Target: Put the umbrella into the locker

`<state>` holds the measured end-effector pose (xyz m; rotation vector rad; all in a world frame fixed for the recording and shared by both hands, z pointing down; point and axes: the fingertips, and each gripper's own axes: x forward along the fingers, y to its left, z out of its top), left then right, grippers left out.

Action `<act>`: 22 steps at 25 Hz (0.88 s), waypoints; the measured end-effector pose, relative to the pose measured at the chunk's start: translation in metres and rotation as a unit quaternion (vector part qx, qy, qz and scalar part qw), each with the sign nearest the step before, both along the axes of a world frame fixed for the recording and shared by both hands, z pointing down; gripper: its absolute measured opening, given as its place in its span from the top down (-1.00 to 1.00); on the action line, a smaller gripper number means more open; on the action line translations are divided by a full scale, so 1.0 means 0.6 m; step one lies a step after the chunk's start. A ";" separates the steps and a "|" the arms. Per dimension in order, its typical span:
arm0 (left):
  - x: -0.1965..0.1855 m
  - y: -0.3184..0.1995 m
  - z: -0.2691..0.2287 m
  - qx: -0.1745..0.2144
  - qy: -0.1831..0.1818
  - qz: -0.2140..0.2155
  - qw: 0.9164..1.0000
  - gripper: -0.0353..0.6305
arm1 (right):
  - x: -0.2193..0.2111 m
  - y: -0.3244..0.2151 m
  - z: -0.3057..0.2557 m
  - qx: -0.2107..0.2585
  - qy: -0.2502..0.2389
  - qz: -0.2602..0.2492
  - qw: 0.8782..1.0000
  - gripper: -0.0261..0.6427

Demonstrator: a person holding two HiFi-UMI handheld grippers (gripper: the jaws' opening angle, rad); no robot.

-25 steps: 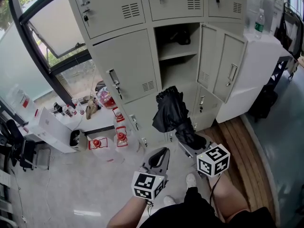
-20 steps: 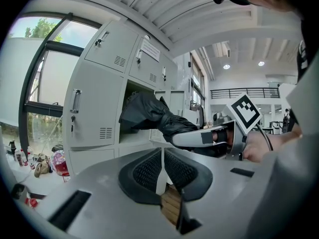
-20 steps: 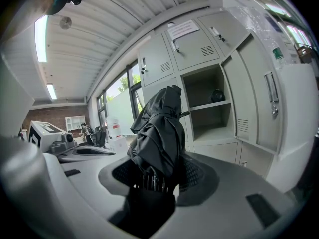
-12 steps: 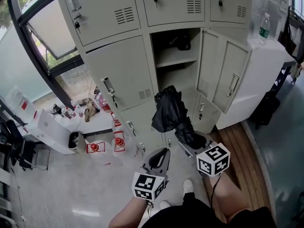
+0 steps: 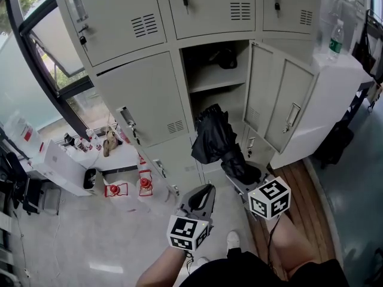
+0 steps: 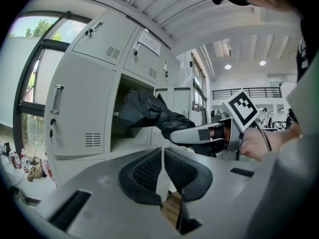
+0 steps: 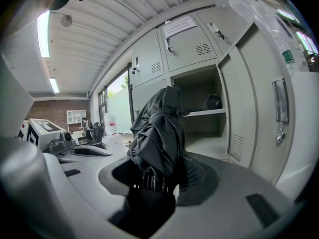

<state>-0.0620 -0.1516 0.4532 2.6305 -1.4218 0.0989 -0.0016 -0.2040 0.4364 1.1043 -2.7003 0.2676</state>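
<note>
A folded black umbrella sticks out of my right gripper, which is shut on its lower end. In the right gripper view the umbrella rises between the pads and points at the open locker compartment. That compartment has a shelf with a dark object on it, and its door is swung open to the right. My left gripper hangs lower left of the umbrella, shut and holding nothing; its pads meet in the left gripper view.
A bottle stands on a white cabinet right of the lockers. Red items and small bottles lie on the floor at the left by the window. A wooden floor strip runs under the open door.
Both grippers and the umbrella have moved closer to the lockers; the open compartment now sits nearer the umbrella's tip. The grip on the umbrella is unchanged.
</note>
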 end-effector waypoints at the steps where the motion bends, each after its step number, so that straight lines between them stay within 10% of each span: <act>1: 0.005 -0.007 -0.001 0.001 0.000 0.000 1.000 0.81 | 0.004 -0.008 -0.002 0.001 0.002 0.000 1.000 0.17; 22: 0.077 -0.143 -0.028 0.023 -0.013 -0.016 1.000 0.81 | 0.045 -0.174 -0.050 0.034 0.027 -0.021 0.999 0.17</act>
